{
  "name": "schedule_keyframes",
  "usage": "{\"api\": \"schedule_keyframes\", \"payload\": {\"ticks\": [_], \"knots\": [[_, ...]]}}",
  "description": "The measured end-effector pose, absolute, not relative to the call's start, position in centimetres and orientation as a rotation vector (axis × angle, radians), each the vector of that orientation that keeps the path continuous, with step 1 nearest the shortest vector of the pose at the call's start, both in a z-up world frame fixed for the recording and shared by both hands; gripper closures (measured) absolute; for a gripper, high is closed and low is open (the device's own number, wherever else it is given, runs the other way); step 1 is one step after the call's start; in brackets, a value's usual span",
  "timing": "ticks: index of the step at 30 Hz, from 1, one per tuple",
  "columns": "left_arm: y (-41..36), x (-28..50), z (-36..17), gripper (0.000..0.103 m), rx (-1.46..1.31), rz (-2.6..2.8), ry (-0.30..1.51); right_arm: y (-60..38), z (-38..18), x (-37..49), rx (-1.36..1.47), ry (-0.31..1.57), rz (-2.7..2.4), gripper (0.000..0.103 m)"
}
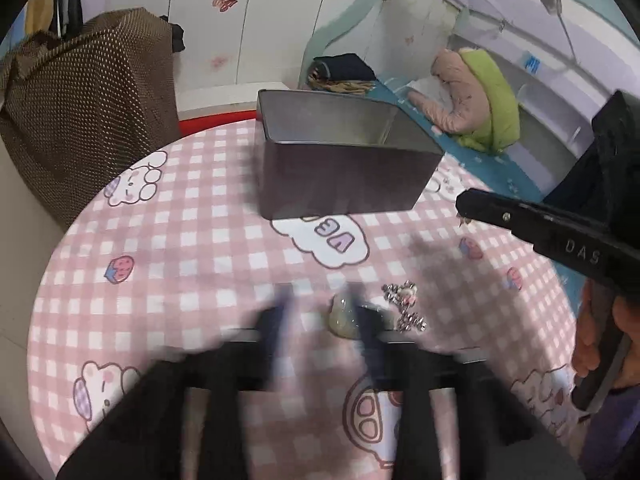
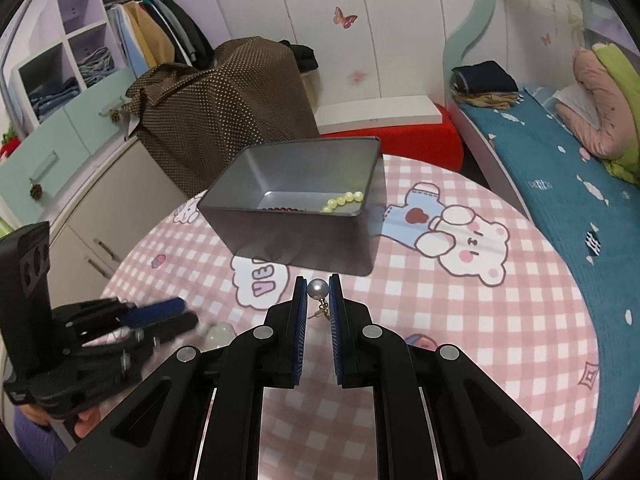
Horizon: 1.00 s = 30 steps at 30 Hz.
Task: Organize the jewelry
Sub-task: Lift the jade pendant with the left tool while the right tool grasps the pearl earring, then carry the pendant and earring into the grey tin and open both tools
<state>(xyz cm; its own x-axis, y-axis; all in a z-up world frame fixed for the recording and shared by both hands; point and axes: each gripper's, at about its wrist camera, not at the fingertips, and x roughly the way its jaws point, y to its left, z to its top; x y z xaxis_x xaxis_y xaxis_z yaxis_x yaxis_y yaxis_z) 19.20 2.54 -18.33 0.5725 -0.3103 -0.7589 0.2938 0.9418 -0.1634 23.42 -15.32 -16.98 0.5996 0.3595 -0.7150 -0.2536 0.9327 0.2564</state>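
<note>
A grey metal tin [image 2: 296, 200] stands open on the pink checked tablecloth; it also shows in the left wrist view [image 1: 340, 156]. Inside lie a pale yellow bead string [image 2: 344, 200] and dark red beads [image 2: 282, 209]. My right gripper [image 2: 318, 286] is shut on a grey pearl earring [image 2: 318, 289], held above the cloth just in front of the tin. My left gripper [image 1: 320, 300] is blurred and open, over a pale green bangle [image 1: 342, 316]. A silver beaded piece [image 1: 404, 306] lies just right of it.
A brown dotted bag [image 2: 224, 108] stands behind the table at the left. A bed with a teal cover [image 2: 560, 184] runs along the right. A red stool [image 2: 400, 136] sits behind the tin. The round table's edge [image 1: 48, 264] curves at the left.
</note>
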Motion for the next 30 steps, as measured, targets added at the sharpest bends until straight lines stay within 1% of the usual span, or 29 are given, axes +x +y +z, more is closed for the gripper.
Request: {"api": "schedule_keyframes", "payload": {"ticks": [8,11,12,14,23,30], "knots": [[-0.3,18.6,-19.5,0.047,0.071,-0.367,0.918,-15.5,-17.8,23.2,0.154,0.872,0.364,0.091],[-0.8,19.1,-20.1,0.049,0.072,-0.353,0.941,-15.7,-17.8,23.1,0.159,0.871,0.363,0.091],[-1.0,19.0,-20.0,0.051,0.093,-0.340,0.929,-15.8,-17.9,23.1,0.160,0.871,0.363,0.091],[-1.4,19.0,-20.1,0.062,0.133,-0.307,0.914,-16.0,-17.8,23.0,0.164,0.868,0.362,0.091],[0.3,19.4,-19.3,0.063,0.039,-0.341,0.919,-16.5,-16.9,23.0,0.170,0.845,0.366,0.091],[2.3,20.2,-15.0,0.063,-0.088,-0.421,0.852,-16.9,-15.3,24.2,0.238,0.824,0.421,0.091]]}}
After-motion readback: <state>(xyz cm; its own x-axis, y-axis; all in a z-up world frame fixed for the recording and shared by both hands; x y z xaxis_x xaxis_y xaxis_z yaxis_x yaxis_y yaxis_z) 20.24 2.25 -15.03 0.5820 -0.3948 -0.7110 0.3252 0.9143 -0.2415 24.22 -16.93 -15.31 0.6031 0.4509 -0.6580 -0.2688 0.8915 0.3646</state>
